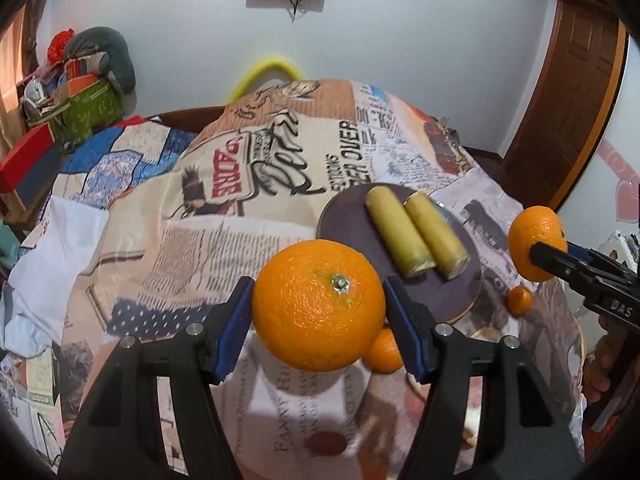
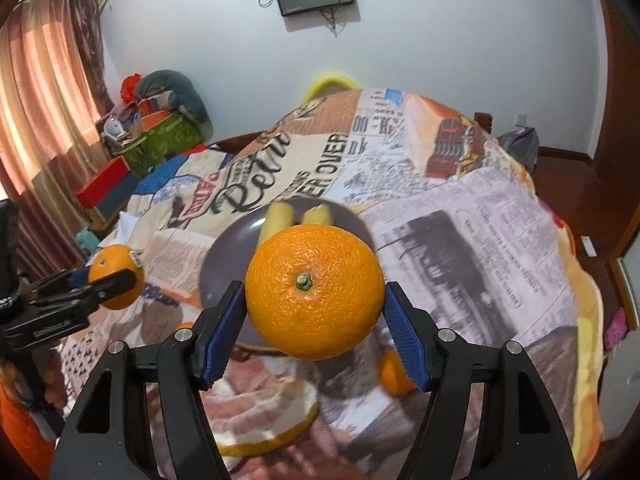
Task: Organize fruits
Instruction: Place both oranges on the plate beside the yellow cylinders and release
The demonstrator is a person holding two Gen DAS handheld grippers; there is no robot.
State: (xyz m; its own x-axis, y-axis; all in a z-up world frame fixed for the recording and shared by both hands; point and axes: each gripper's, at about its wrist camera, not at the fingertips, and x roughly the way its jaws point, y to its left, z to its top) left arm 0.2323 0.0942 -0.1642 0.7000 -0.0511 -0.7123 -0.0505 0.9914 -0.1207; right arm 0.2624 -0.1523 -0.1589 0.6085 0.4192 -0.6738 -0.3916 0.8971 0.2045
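Two oranges in my claws: left gripper (image 1: pixel 318 308) clamped on an orange (image 1: pixel 318 306), stem end facing the camera, so no real long axis. Right gripper (image 2: pixel 314 302) likewise pinches the second orange (image 2: pixel 314 292), stem toward the lens. Both are clear of the cloth. Beyond the fingers, a dark plate (image 1: pixel 400 256) holds two yellowish cut stalks (image 1: pixel 416 236), long axes parallel, angled away. Smaller oranges (image 1: pixel 519 300) lie loose under the claws; I judge the task about midway.

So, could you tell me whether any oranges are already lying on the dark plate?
No, the dark plate holds only two yellow-green stalk pieces, with no orange on it.
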